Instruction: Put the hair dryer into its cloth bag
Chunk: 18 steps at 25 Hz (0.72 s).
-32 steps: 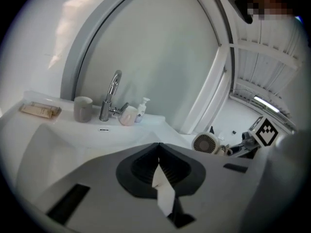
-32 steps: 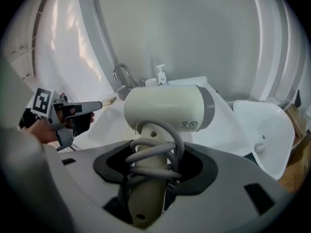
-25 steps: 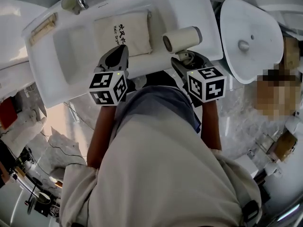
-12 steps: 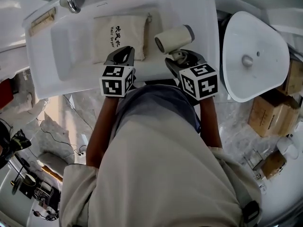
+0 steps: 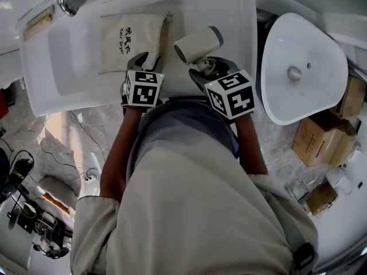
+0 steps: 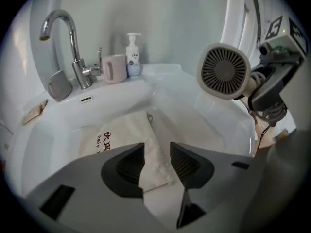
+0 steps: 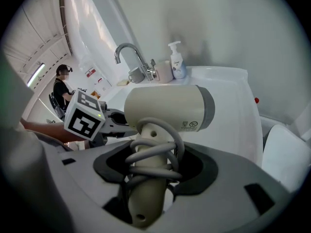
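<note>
A cream cloth bag (image 5: 129,39) with black print lies flat in the white sink basin (image 5: 57,67). My left gripper (image 5: 147,61) hovers at the bag's near right corner. Its jaws are opening, and that corner of the bag (image 6: 131,135) shows in the gap of the left gripper (image 6: 154,161) without being pinched. My right gripper (image 7: 150,164) is shut on the handle of the cream hair dryer (image 7: 165,108), which has its grey cord wound round it. The hair dryer (image 5: 198,42) hangs over the basin's right side, just right of the bag.
A chrome faucet (image 6: 73,42), a pink cup (image 6: 114,68) and a soap bottle (image 6: 132,55) stand on the sink's far rim. A white toilet lid (image 5: 301,67) and cardboard boxes (image 5: 321,136) are to the right. Another person (image 7: 63,89) is far off to the left.
Both grippers have moved forward and down toward the basin. The left one has reached the bag's near corner and its jaws have spread apart. The hair dryer stays in the right gripper.
</note>
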Motion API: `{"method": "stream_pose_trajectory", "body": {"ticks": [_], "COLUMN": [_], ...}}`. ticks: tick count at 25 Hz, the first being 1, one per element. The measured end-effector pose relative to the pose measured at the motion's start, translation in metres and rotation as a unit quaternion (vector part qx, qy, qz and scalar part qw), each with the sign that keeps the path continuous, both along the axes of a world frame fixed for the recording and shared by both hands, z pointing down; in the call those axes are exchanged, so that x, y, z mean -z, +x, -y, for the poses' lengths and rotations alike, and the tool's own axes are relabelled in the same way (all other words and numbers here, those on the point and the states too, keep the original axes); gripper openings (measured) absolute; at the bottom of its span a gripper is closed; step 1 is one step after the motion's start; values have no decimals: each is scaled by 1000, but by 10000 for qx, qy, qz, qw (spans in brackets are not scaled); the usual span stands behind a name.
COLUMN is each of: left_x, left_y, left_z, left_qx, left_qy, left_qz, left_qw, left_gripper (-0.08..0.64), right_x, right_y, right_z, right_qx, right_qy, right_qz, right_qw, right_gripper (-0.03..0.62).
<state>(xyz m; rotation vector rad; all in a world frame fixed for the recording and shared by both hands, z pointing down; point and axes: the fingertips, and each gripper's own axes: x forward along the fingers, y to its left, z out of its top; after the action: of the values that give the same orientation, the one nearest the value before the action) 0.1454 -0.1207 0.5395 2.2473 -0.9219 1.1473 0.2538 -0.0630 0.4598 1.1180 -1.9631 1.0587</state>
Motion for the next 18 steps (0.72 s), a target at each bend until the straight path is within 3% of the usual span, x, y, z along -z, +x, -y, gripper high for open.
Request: {"method": "stream_pose_trajectory", "body": {"ticks": [6, 7, 11, 18], "left_x": [-33, -34, -30, -15], "left_y": [5, 5, 0, -15], "left_z": [2, 2, 6, 14], "left_qx": [-389, -408, -150, 329], "left_qy": [-43, -77, -241, -370], "left_qz": [849, 842, 500, -9], "left_qw": [9956, 9956, 9983, 9988], "left_gripper": [184, 180, 54, 31], "right_x": [-5, -5, -8, -15], "right_y": [1, 0, -3, -10], "right_z": [-4, -3, 0, 5], "right_qx": [221, 232, 261, 471], "right_qy": [-122, -137, -203, -325], "right_qz": [-67, -74, -112, -167], "right_qw": [9997, 9996, 9994, 9982], "right_gripper": [253, 253, 253, 253]}}
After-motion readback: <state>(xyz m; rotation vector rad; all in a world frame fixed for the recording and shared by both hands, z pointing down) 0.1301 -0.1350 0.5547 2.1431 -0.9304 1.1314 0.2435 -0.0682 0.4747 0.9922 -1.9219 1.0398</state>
